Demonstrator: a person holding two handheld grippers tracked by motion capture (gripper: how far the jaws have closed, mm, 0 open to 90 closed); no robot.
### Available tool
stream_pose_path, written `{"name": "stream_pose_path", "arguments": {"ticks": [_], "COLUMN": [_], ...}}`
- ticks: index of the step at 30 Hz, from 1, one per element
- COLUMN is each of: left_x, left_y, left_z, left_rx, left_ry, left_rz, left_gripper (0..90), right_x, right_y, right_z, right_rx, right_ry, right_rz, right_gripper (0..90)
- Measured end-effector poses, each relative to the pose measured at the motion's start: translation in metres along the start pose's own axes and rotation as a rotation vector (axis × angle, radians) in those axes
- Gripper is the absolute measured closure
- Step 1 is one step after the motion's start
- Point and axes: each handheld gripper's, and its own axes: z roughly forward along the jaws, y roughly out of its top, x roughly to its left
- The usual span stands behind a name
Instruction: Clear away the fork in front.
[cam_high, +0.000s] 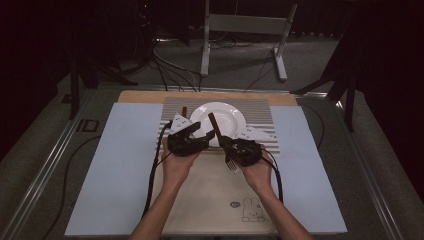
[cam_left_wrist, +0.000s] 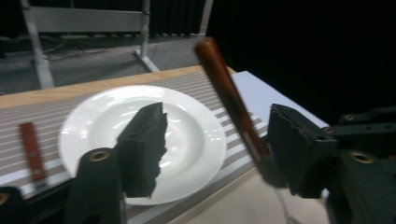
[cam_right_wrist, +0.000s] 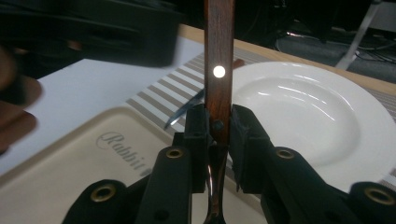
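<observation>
Right gripper (cam_right_wrist: 218, 140) is clamped on a fork (cam_right_wrist: 218, 70) by its wooden handle, handle sticking up over the near edge of the plate (cam_high: 225, 112), tines hanging below the hand. Left gripper (cam_left_wrist: 217, 149) sits just beside it with jaws spread wide, the handle passing between them but not pinched yet. Looks like a handover or a regrip mid-air to me. Next bit probably needs the left jaws to close square on the handle before the right lets go. A second wooden handle (cam_left_wrist: 31, 150) lies on the striped mat (cam_high: 260, 107) left of the plate.
</observation>
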Motion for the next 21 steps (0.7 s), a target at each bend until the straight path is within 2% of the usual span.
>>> {"name": "stream_pose_path", "arguments": {"ticks": [5, 9, 11, 13, 16, 17, 21], "left_x": [-0.003, -0.004, -0.004, -0.007, -0.005, -0.005, -0.002], "left_y": [-0.002, -0.003, -0.003, -0.002, -0.002, -0.002, -0.001], "left_z": [0.009, 0.011, 0.011, 0.010, 0.010, 0.010, 0.009], "left_rx": [0.021, 0.022, 0.016, 0.019, 0.033, 0.036, 0.040], "left_ry": [-0.034, -0.078, -0.117, -0.105, -0.109, -0.101, -0.092], "left_rz": [-0.022, -0.034, -0.041, -0.022, -0.019, -0.020, -0.019], "left_gripper": [52.0, 68.5, 78.0, 80.3, 80.6, 80.6, 80.7], "right_x": [0.009, 0.014, 0.015, 0.015, 0.015, 0.015, 0.014], "right_y": [0.000, 0.000, -0.001, -0.002, -0.004, -0.004, -0.005], "right_z": [0.002, 0.002, 0.001, 0.002, 0.001, 0.001, 0.002], "right_rx": [-0.025, -0.033, -0.042, -0.046, -0.050, -0.053, -0.025], "right_ry": [-0.007, 0.001, -0.001, -0.009, -0.008, -0.006, -0.006], "right_rz": [-0.020, -0.027, -0.023, -0.035, -0.044, -0.044, -0.078], "right_gripper": [78.3, 78.3, 78.3, 78.2, 77.2, 75.0, 42.5]}}
